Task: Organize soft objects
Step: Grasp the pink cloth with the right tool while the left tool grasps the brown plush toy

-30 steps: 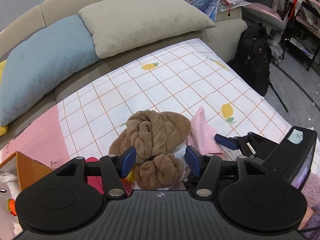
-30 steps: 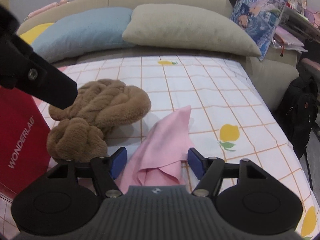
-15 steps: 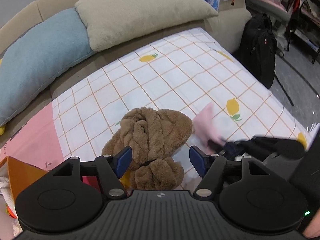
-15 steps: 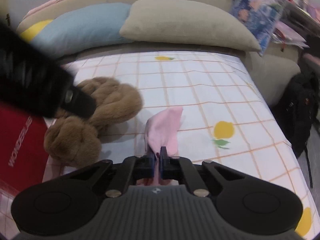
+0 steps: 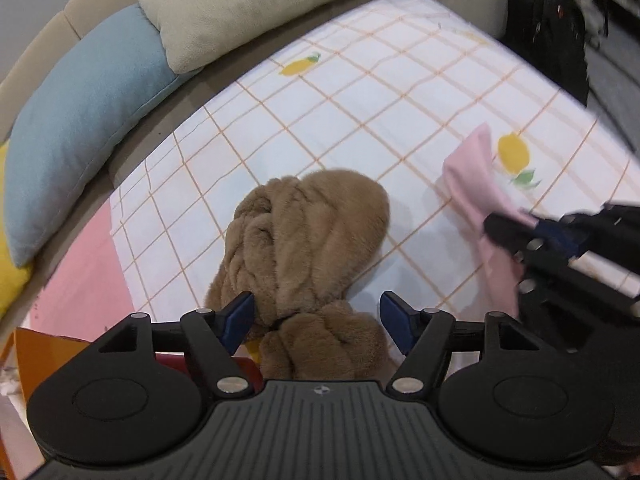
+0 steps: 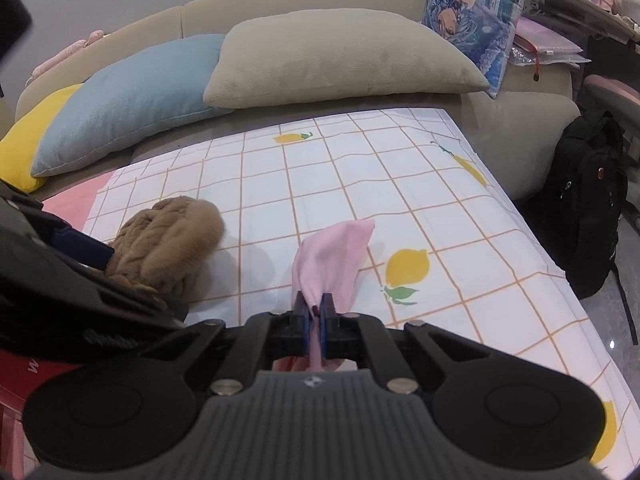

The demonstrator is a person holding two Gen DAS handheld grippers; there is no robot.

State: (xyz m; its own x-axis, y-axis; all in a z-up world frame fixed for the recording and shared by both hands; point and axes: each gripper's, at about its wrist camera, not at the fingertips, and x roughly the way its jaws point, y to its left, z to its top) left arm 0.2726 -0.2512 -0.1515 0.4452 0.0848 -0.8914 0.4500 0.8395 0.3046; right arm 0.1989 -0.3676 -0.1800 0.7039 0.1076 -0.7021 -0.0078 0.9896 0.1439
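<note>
A brown fluffy braided plush (image 5: 308, 236) lies on the checked lemon-print sheet (image 5: 360, 92). My left gripper (image 5: 318, 322) hangs over its near, knotted end with both blue pads (image 5: 240, 316) wide apart on either side; the left pad sits at the fur's edge, without squeezing it. A pink cloth (image 6: 332, 256) lies to the plush's right. My right gripper (image 6: 316, 312) is shut on the cloth's near end, and the far end trails on the sheet. In the left wrist view the right gripper (image 5: 516, 228) shows at the right edge, pinching the pink cloth (image 5: 476, 180).
Blue (image 6: 132, 100), beige (image 6: 336, 56) and yellow (image 6: 28, 136) pillows line the sofa back. A printed cushion (image 6: 472, 12) stands at the far right. A black backpack (image 6: 588, 200) sits on the floor beside the bed. A red box (image 6: 24, 376) and an orange box (image 5: 44, 352) are at the near left.
My right gripper shut on the pink cloth and pulled it right, away from the plush. My left gripper came down closer over the plush and its pads spread a little wider.
</note>
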